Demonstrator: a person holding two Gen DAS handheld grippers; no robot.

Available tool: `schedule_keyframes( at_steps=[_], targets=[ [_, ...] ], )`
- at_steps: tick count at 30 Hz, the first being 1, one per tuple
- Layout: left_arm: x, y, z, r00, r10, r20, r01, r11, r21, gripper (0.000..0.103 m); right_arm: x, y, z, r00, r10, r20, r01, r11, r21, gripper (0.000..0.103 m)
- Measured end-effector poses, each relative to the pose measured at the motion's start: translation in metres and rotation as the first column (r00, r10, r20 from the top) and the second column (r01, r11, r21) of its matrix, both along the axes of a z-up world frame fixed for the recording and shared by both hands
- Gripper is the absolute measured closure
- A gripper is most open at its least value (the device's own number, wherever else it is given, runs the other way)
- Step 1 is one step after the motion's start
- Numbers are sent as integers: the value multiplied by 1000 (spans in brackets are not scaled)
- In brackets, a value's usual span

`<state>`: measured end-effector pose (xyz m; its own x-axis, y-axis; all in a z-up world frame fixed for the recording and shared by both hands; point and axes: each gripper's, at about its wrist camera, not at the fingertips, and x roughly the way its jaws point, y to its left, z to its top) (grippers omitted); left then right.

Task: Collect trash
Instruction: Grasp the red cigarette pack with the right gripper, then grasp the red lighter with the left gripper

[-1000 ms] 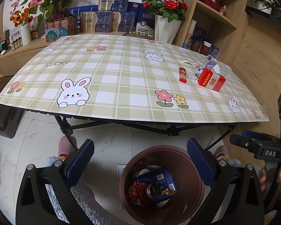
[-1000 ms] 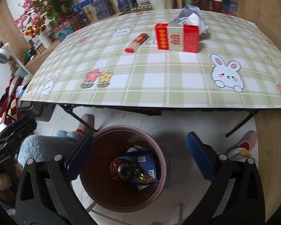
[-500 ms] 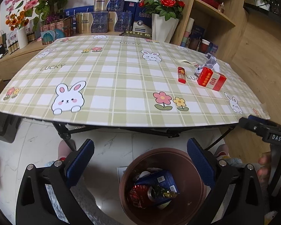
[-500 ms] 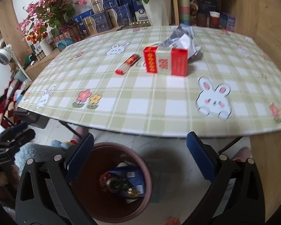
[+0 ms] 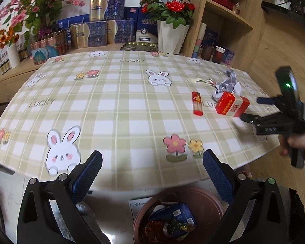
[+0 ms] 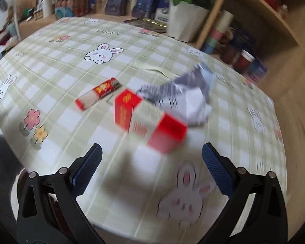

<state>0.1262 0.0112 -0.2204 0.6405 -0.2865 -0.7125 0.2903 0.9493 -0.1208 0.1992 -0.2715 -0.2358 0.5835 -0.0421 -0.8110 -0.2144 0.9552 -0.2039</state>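
Right tongs (image 6: 151, 160) apart, level over bench (image 6: 75, 65), aimed at red box (image 6: 148, 122), left tongs (image 5: 152, 167) apart above bin (image 5: 205, 201).

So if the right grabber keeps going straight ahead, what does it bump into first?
Most likely the red and white box. The right gripper is open, pointing at it across the table. The crumpled paper sits just behind. The picture is blurry, so depth is unsure.
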Motion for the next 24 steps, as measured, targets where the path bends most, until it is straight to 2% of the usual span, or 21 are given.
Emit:
schedule_keyframes(
  at_steps=[6,7,8,9,11,14,15,17,19,24],
  targets=[
    [21,-11,-2,1000,-2,-9,2,1000,-9,6,39,11,-5,994,105,-7,-105,990,-96,7],
    [24,-13,-3,1000,-5,-12,5,1000,-10,6,45,12,-8,993,118,-31,-121,989,-89,11],
    [27,-16,-4,1000,-12,-14,12,1000,-7,6,47,13,-10,991,125,-51,-129,988,-80,23],
    [28,-18,-5,1000,-16,-14,16,1000,-6,6,49,13,-14,988,128,-85,-134,988,-71,31],
    [31,-23,-7,999,-30,-16,30,1000,-3,6,48,14,-16,987,115,-115,-123,990,-71,30],
    [35,-29,-11,998,-49,-26,49,999,-5,6,41,12,-13,983,119,-137,-122,992,-16,31],
    [36,-30,-13,998,-52,-30,52,999,-5,6,40,12,-13,982,125,-143,-126,992,0,40],
    [40,-36,-17,997,-62,-45,62,998,-4,6,43,9,-15,972,135,-191,-124,990,68,69],
    [43,-43,-18,996,-75,-48,75,997,-7,6,48,4,-17,966,125,-225,-97,987,132,76],
    [47,-56,-18,993,-110,-45,110,994,0,6,49,5,-26,965,121,-231,-81,981,176,76]
  ],
)
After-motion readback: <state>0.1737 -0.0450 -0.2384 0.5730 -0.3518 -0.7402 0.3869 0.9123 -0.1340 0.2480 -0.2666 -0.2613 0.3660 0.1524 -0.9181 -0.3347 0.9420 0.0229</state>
